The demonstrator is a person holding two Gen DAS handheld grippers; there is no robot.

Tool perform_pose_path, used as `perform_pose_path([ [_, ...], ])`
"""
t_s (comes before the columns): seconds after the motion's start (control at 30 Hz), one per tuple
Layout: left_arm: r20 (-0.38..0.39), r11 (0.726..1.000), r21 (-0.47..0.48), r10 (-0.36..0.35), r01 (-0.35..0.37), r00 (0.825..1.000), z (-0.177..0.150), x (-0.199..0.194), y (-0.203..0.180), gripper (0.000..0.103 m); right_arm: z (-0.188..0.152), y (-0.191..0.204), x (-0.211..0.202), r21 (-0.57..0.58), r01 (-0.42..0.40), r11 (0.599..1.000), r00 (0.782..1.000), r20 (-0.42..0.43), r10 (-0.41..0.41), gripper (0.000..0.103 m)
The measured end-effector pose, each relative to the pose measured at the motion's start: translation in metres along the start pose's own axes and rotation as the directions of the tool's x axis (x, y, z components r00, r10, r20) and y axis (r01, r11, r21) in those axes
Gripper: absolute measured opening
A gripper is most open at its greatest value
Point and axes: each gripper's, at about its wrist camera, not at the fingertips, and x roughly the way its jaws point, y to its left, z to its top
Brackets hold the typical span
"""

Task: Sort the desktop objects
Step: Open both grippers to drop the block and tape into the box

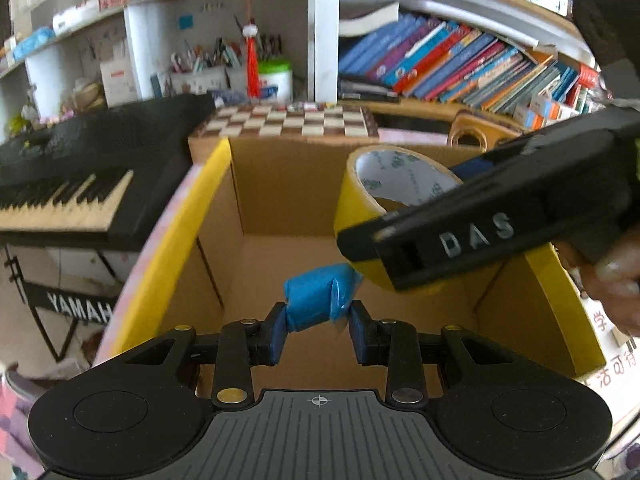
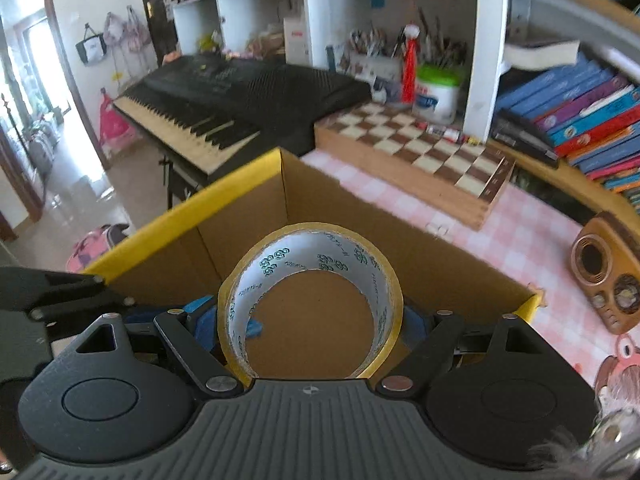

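My left gripper (image 1: 318,320) is shut on a small blue wrapped packet (image 1: 320,298), held over the open cardboard box (image 1: 280,184) with yellow-taped rims. My right gripper (image 2: 310,324) is shut on a roll of yellow tape (image 2: 310,260), its white core facing the camera, also above the box (image 2: 248,204). In the left wrist view the tape roll (image 1: 360,200) hangs to the right, clamped in the right gripper's black body (image 1: 480,232), with a hand behind it. The box's bare brown floor shows beneath both objects.
A chessboard (image 2: 416,148) lies beyond the box on the pink checked tablecloth (image 2: 520,240). A black keyboard (image 1: 80,184) stands left of the desk. Books fill the shelf (image 1: 460,64) at the back right. A small brown radio (image 2: 608,276) sits at the right.
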Motion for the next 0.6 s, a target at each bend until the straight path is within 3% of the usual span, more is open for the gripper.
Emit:
perform_pose_path([
  [0.23,-0.016,1.000,-0.009,0.017,-0.018,1.000,-0.010,-0.011,-0.016,0.031,-0.001,-0.005,0.020,-0.073,-0.012,0.997,0.997,-0.078,0.006,0.083],
  [0.6,-0.033,0.996,-0.025,0.081,-0.082,0.996,-0.007,0.002,-0.008,0.032,0.001,0.004,0.038,-0.185,-0.031,0.982,0.984,-0.179,-0.002,0.084],
])
